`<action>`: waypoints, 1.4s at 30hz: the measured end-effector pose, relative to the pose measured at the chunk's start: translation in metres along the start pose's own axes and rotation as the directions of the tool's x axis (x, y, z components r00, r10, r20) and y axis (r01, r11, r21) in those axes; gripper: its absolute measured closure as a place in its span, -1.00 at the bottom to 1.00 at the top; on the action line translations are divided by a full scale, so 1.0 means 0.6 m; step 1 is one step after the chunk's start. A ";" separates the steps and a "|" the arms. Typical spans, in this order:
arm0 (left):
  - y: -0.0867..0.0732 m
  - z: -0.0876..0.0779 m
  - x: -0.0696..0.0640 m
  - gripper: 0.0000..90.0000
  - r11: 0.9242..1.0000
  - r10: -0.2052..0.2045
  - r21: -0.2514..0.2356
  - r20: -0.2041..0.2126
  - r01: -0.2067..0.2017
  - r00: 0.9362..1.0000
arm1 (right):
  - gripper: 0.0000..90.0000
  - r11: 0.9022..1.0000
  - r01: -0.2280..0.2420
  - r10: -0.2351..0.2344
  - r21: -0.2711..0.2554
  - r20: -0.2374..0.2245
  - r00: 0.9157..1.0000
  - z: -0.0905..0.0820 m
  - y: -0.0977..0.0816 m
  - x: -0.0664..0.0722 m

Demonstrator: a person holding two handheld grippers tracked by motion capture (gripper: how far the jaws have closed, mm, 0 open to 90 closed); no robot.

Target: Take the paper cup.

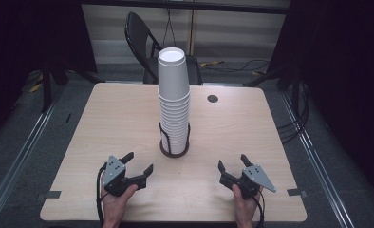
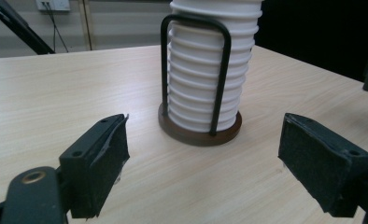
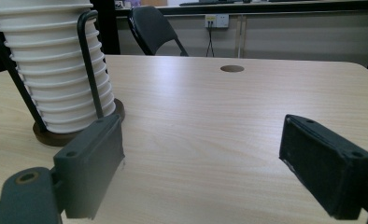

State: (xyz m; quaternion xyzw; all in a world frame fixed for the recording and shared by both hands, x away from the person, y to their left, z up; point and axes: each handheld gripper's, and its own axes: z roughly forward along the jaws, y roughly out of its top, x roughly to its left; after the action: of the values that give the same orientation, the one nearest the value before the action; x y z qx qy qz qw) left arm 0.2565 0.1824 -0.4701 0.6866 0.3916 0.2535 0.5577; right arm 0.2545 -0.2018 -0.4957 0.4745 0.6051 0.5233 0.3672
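The stack of white paper cups (image 1: 173, 102) stands upright in its holder (image 1: 174, 148), a dark round base with black wire hoops rising along the stack's lower part. The holder sits near the middle of the surface (image 1: 104, 123), and every cup visible is nested in the one stack; none lies loose anywhere around the holder.

The left tool (image 1: 137, 167) rests low on the near side of the holder, off to its left, with its jaws spread apart and nothing between them. The right tool (image 1: 232, 167) sits on the near side of the holder as well, off to its right, likewise spread wide and holding nothing. Each is well apart from the cups. In the left gripper view the stack (image 2: 211, 70) stands ahead, between the two pads; in the right gripper view it stands off to the left (image 3: 53, 65).

By this showing, the work on the cups seems not yet begun: no cup has been lifted, separated or set down. Reaching in, taking hold of a cup and drawing it from the stack all appear to remain.
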 end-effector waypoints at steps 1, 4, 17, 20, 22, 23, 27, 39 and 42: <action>0.003 0.001 0.001 -0.65 1.000 0.001 0.004 0.007 -0.001 1.000 | -0.71 1.000 -0.001 0.001 0.005 0.000 1.000 0.000 0.000 0.000; 0.011 0.004 0.001 -0.65 1.000 0.003 0.014 0.032 -0.003 0.999 | -0.71 1.000 0.000 0.000 0.003 0.003 1.000 0.001 0.000 0.001; 0.053 0.005 0.002 -0.62 0.999 0.052 -0.011 0.101 -0.051 0.994 | -0.70 1.000 0.003 -0.004 0.014 0.012 1.000 0.002 0.001 0.002; 0.068 0.004 0.003 -0.65 0.999 0.051 -0.023 0.105 -0.049 0.993 | -0.70 1.000 0.004 -0.004 0.015 0.011 1.000 0.002 0.001 0.002; 0.076 0.004 0.005 -0.65 0.998 0.062 -0.028 0.121 -0.059 0.991 | -0.70 1.000 0.003 -0.003 0.017 0.012 1.000 0.002 0.001 0.002; 0.081 0.005 0.005 -0.65 0.998 0.061 -0.029 0.126 -0.058 0.990 | -0.70 1.000 0.004 -0.005 0.017 0.011 1.000 0.002 0.001 0.001; 0.092 0.008 0.005 -0.64 0.996 0.084 -0.043 0.146 -0.079 0.986 | -0.70 1.000 0.004 -0.004 0.016 0.009 1.000 0.002 0.001 0.001; 0.136 0.017 0.001 -0.58 0.990 0.120 -0.096 0.192 -0.103 0.974 | -0.70 1.000 0.000 0.000 0.022 0.006 1.000 0.003 0.001 0.000; 0.147 0.019 0.004 -0.60 0.990 0.124 -0.093 0.197 -0.108 0.973 | -0.70 1.000 -0.001 0.001 0.025 0.005 1.000 0.003 0.001 0.000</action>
State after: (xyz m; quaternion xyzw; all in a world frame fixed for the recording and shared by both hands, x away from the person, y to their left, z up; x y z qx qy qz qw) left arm 0.2891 0.1714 -0.3880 0.7072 0.2815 0.2304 0.6063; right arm 0.2560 -0.2012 -0.4952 0.4804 0.6104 0.5149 0.3626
